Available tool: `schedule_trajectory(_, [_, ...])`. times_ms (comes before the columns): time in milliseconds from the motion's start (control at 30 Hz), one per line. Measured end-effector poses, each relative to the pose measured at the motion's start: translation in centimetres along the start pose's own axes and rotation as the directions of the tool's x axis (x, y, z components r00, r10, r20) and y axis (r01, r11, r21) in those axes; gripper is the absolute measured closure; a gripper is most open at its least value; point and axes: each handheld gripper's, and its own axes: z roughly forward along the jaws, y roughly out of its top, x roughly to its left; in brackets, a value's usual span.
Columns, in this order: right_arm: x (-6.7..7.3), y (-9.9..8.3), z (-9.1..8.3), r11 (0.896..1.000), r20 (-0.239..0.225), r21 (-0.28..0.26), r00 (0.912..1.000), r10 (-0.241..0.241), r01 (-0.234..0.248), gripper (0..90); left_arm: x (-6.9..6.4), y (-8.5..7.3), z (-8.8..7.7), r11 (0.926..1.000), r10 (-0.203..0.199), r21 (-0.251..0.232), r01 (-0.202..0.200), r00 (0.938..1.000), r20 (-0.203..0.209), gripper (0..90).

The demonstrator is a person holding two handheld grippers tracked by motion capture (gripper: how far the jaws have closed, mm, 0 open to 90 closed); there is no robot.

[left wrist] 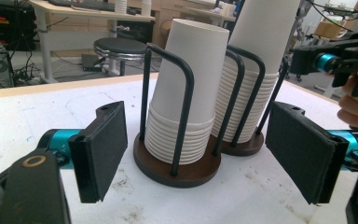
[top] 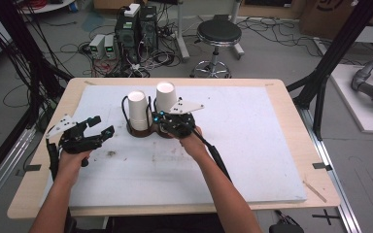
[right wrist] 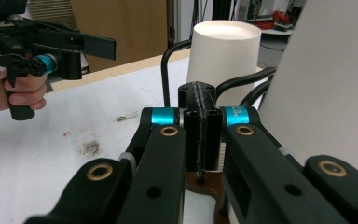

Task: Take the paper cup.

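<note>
The cup holder [top: 143, 130] stood mid-table, well clear of every table [top: 281, 90] edge; its two white cup stacks [top: 137, 109] sat upside down inside black wire loops. The left gripper [top: 98, 127] waited open just left; the right gripper [top: 167, 121] was closed, empty, against the right stack.

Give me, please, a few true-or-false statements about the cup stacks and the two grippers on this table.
1. Two cup stacks stand in wire holders. True.
2. The left gripper has its jaws shut. False: they stand wide open.
3. The right gripper has its jaws shut. True.
4. The cups stand mouth up. False: they are upside down.
5. The left gripper holds a cup. False: nothing touches its pads.
</note>
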Motion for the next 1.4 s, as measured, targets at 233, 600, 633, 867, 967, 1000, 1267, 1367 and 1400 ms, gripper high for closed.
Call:
schedule_trajectory(233, [0.7,-0.7,2.1,1.0,-0.011,-0.002,0.9997,0.024,-0.024,90.0,0.1,0.0,0.0,1.0,0.0,-0.002,0.0,1.0,-0.003,20.8])
schedule_trajectory(600, [1.5,-1.8,4.5,0.999,0.037,0.007,0.9979,0.054,-0.054,90.0,0.2,0.1,-0.3,1.0,0.0,-0.007,0.0,0.9999,-0.012,20.9])
schedule_trajectory(633, [1.6,-2.0,4.8,0.998,0.041,0.016,0.9975,0.057,-0.058,90.0,0.3,0.2,-0.4,1.0,0.002,-0.005,-0.002,0.9999,-0.013,20.8])
schedule_trajectory(867, [1.9,-2.6,5.7,0.998,0.065,0.036,0.9965,0.051,-0.054,90.0,0.4,0.2,-0.5,0.9999,-0.002,-0.011,0.002,0.9998,-0.02,20.8])
schedule_trajectory(967, [2.3,-3.1,6.2,0.997,0.072,0.045,0.996,0.054,-0.058,90.0,0.4,0.2,-0.5,1.0,0.0,-0.009,0.0,0.9998,-0.02,20.9])
schedule_trajectory(1000, [2.5,-3.2,6.4,0.997,0.073,0.047,0.9957,0.056,-0.06,90.0,0.4,0.2,-0.5,1.0,0.001,-0.008,-0.001,0.9998,-0.02,20.8])
schedule_trajectory(1267, [3.0,-4.0,7.7,0.995,0.095,0.078,0.9939,0.058,-0.065,90.0,0.4,0.6,-0.4,0.9999,0.003,-0.012,-0.003,0.9998,-0.017,20.8])
schedule_trajectory(1367, [2.8,-4.2,7.9,0.993,0.105,0.084,0.9922,0.068,-0.077,90.0,0.5,1.1,-0.1,0.9999,0.007,-0.016,-0.007,0.9999,-0.014,20.9])
schedule_trajectory(1400, [2.8,-4.3,8.0,0.992,0.106,0.09,0.9916,0.075,-0.084,90.0,0.5,1.4,0.1,0.9998,0.012,-0.015,-0.012,0.9999,-0.01,20.9])
